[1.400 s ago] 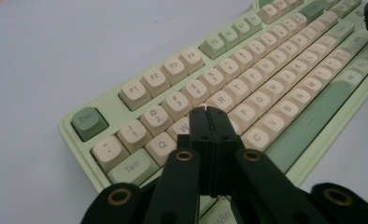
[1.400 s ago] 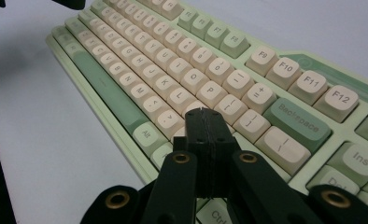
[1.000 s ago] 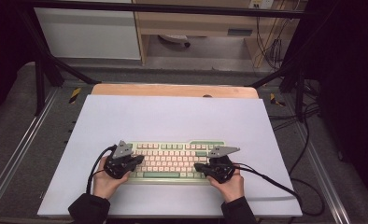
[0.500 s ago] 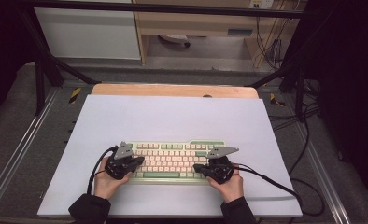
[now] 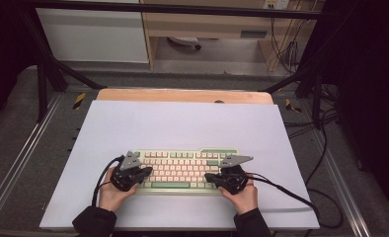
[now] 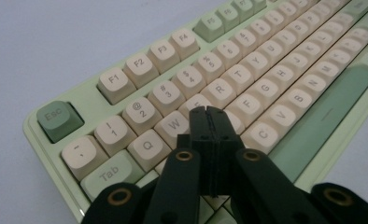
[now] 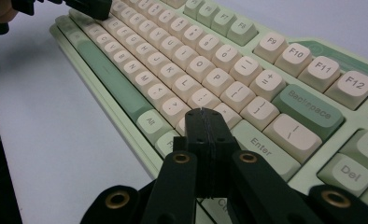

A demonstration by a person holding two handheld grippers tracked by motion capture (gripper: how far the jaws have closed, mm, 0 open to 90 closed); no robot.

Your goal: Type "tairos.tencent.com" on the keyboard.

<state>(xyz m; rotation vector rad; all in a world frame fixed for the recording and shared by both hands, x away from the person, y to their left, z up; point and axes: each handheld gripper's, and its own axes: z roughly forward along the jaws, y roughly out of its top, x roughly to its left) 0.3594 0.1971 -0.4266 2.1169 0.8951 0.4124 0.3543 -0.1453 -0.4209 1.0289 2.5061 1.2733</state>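
Observation:
A cream and green keyboard (image 5: pixel 182 170) lies on the white table top (image 5: pixel 182 123), near its front edge. My left gripper (image 5: pixel 147 172) hovers over the keyboard's left end, jaws shut with nothing between them. In the left gripper view its tips (image 6: pixel 208 112) sit over the keys (image 6: pixel 219 88) near the S and D row. My right gripper (image 5: pixel 208 176) is over the keyboard's right end, also shut and empty. In the right gripper view its tips (image 7: pixel 201 113) are just in front of the Enter key (image 7: pixel 261 144). Whether either tip touches a key I cannot tell.
A wooden strip (image 5: pixel 182 95) runs along the table's far edge. Black cables (image 5: pixel 291 192) trail from each gripper over the table front. Metal frame rails (image 5: pixel 15 163) flank both sides. A cabinet (image 5: pixel 94 34) stands beyond the table.

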